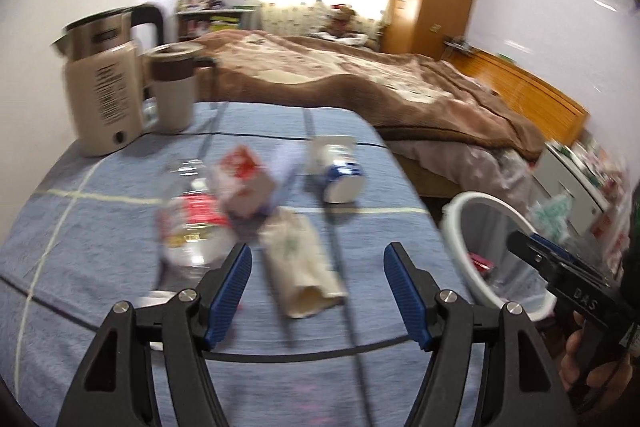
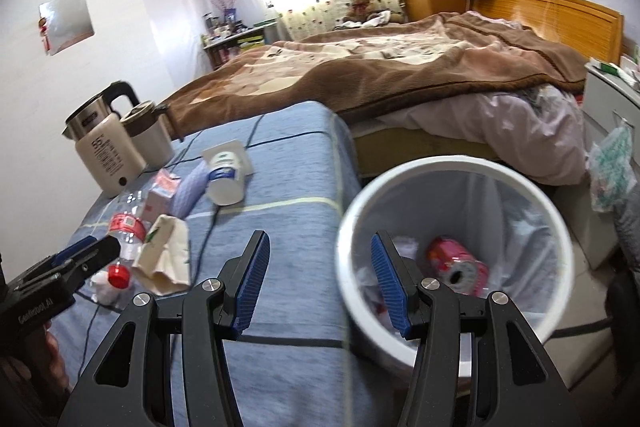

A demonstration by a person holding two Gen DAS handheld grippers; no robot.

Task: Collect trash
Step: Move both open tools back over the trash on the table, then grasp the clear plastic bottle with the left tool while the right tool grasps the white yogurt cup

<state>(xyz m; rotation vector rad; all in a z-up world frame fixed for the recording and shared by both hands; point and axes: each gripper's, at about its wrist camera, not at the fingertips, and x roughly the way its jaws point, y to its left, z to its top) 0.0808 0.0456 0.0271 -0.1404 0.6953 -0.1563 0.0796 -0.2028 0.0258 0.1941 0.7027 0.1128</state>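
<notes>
While both pairs of blue-padded jaws are standing apart and holding nothing, the left gripper (image 1: 318, 291) is hanging over the litter on the blue checked tablecloth (image 1: 100, 267) and the right gripper (image 2: 316, 281) is pointing at the near rim of the white round plastic bin (image 2: 460, 167).

Item 1: cream crumpled paper bag with a green print (image 1: 300, 259). Lying flat, open mouth towards the camera, just ahead of the left gripper and a little left of the midline between its fingers; nearest candidate for pickup.

Item 2: clear crushed plastic bottle with a red label and red cap (image 1: 192, 227). Lying just left of the bag, beside the left finger.

Item 3: red-and-white small carton (image 1: 248, 183) and white tub with a blue label (image 1: 340, 171), lying farther back, apart from the grippers.

Item 4: pink crushed can (image 2: 456, 267), already lying inside the bin.

Handling note, as a judgement: the bag is looking soft and flat, so the left fingers should be straddling its width and pinching low, near the cloth, without catching the thin dark cable (image 1: 340, 267) running beside it. The bin is standing off the table's right edge, below table height.
</notes>
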